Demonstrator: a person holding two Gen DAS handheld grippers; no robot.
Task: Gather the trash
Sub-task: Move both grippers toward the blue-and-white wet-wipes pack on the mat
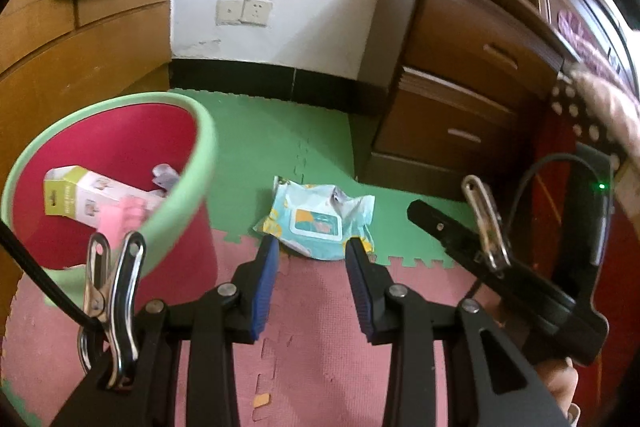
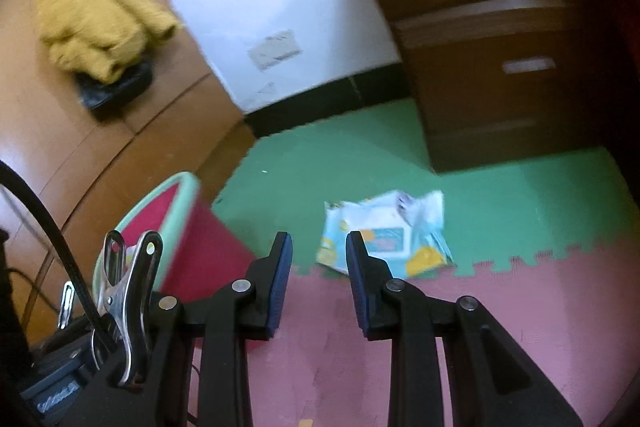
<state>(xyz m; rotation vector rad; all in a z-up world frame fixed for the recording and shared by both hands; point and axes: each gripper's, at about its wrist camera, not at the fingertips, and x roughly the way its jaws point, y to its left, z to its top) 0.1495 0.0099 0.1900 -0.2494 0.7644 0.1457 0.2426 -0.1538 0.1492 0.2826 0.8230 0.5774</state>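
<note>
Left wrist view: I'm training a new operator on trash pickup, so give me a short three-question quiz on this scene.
1. True or false: the wet-wipes packet lies inside the bin.
2. Which foam mat colour does the packet mostly lie on: A pink, B green, C blue?
3. What printed item lies in the bin?

Key:
1. False; it lies on the floor beside the bin, ahead of the open, empty left claw.
2. B, the green mat, at the pink seam.
3. A small cardboard box, among other scraps.
</note>
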